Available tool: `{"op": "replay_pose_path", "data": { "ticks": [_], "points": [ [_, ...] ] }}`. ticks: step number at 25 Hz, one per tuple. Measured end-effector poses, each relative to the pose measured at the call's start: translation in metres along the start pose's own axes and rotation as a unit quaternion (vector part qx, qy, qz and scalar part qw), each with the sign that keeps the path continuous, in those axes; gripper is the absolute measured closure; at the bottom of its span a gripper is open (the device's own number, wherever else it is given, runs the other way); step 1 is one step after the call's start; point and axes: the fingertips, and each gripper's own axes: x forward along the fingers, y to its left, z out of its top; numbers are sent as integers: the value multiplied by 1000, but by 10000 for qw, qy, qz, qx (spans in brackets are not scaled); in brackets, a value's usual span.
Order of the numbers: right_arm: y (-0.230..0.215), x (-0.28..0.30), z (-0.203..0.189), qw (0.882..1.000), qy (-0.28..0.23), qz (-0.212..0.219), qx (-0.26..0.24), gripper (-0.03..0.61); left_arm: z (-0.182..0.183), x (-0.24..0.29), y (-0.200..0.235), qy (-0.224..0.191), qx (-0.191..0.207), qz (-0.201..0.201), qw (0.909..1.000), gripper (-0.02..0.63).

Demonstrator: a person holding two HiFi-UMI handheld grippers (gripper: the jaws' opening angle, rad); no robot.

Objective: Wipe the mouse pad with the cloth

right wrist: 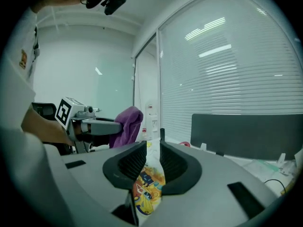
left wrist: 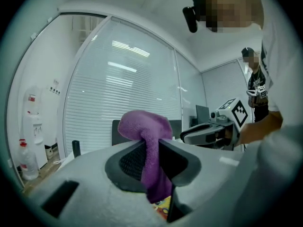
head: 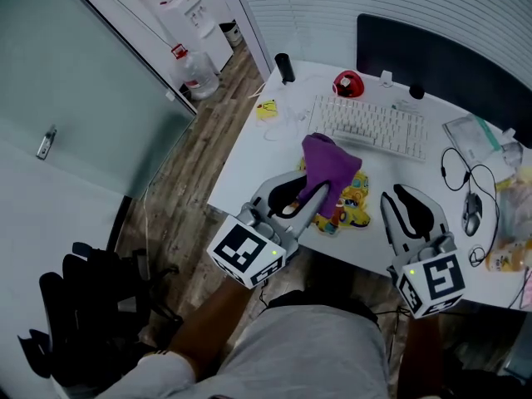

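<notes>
1. Currently, the cloth (head: 328, 163) is gripped by the left gripper's (head: 306, 191) fingers at centre frame.
2. The mouse pad (head: 353, 208) is seen on the worktop (head: 249, 166) directly beneath it, nearest that gripper.
3. The right gripper's (head: 401, 196) fingers are set narrowly apart, empty, right of the pad.

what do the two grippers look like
Both the left gripper and the right gripper have pale grey moulded bodies with a black ribbed lining inside the jaws. Each carries a white cube printed with black square markers at its back end, with a small green light beside it.
</notes>
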Motion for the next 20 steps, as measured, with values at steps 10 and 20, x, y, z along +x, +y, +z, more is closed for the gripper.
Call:
{"op": "replay_pose_path", "data": {
  "ticks": [10, 20],
  "points": [
    [14, -25, 54, 9938, -1084, 109, -234, 538, 51, -2, -26, -1017, 150, -45, 9947, 535],
    [26, -43, 67, 9885, -1463, 173, -342, 560, 70, -5, -49, -1480, 243, -162, 9886, 535]
  ]
}}
